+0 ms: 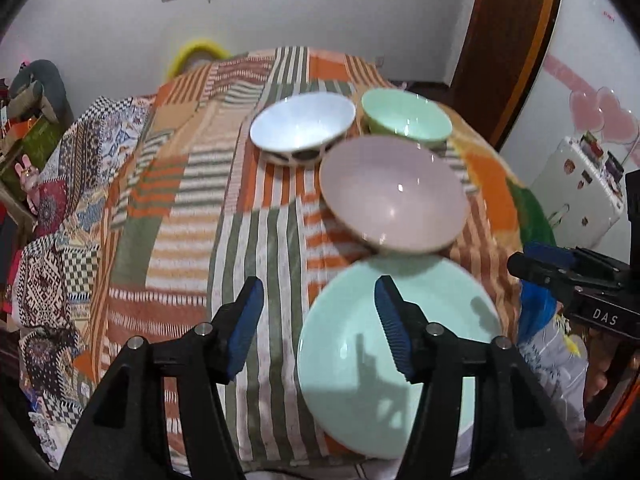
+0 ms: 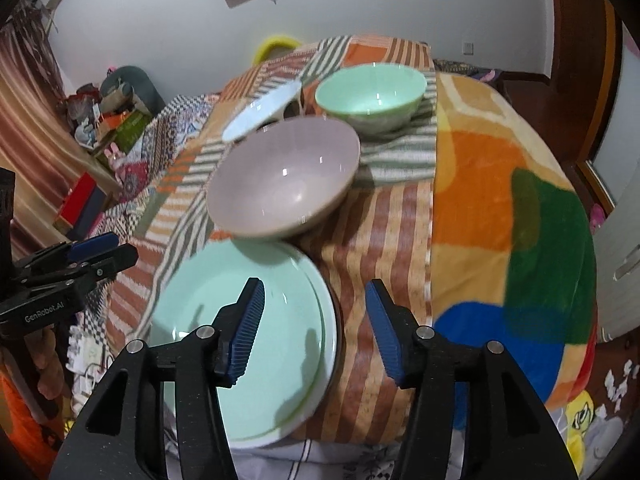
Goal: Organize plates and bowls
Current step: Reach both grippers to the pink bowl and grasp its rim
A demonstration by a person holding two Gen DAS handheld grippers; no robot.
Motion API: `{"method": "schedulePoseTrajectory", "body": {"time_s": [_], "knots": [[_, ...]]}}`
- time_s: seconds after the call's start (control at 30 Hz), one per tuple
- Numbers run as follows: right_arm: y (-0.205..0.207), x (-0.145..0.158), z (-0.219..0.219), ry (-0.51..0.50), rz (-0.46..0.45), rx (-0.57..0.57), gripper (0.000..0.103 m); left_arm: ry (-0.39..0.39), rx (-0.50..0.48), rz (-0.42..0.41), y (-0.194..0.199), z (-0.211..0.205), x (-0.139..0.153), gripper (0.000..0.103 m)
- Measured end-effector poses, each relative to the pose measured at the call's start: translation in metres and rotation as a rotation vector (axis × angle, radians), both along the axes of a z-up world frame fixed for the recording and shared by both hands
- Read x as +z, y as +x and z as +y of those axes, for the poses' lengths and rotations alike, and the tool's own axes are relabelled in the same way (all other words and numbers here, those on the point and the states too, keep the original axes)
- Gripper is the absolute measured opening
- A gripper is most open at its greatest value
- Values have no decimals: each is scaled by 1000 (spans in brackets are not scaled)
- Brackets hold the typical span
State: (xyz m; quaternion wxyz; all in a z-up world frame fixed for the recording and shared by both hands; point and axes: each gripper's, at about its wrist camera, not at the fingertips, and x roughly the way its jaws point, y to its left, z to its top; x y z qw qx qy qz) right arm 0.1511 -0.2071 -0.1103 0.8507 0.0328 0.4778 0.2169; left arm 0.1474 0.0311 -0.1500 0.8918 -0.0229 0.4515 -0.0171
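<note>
A mint green plate lies at the near edge of a striped cloth on a table. Behind it stands a pink bowl. Further back are a blue-white bowl and a green bowl. My left gripper is open and empty, above the cloth at the plate's left edge. My right gripper is open and empty, above the plate's right edge. Each gripper shows in the other's view.
The striped cloth covers the table over a colourful blanket. Clutter and boxes lie to the left. A wooden door frame and a white case stand at the right. A yellow ring sits behind the table.
</note>
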Motion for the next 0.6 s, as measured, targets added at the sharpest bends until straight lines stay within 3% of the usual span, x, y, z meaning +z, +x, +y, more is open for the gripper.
{"method": "schedulePoseTrajectory", "body": {"time_s": [0.23, 0.6], "knots": [[27, 11, 5, 8, -54, -24, 59, -32, 18, -11, 32, 8, -1, 60], [73, -4, 10, 29, -36, -59, 59, -87, 27, 51, 93, 13, -34, 60]]}}
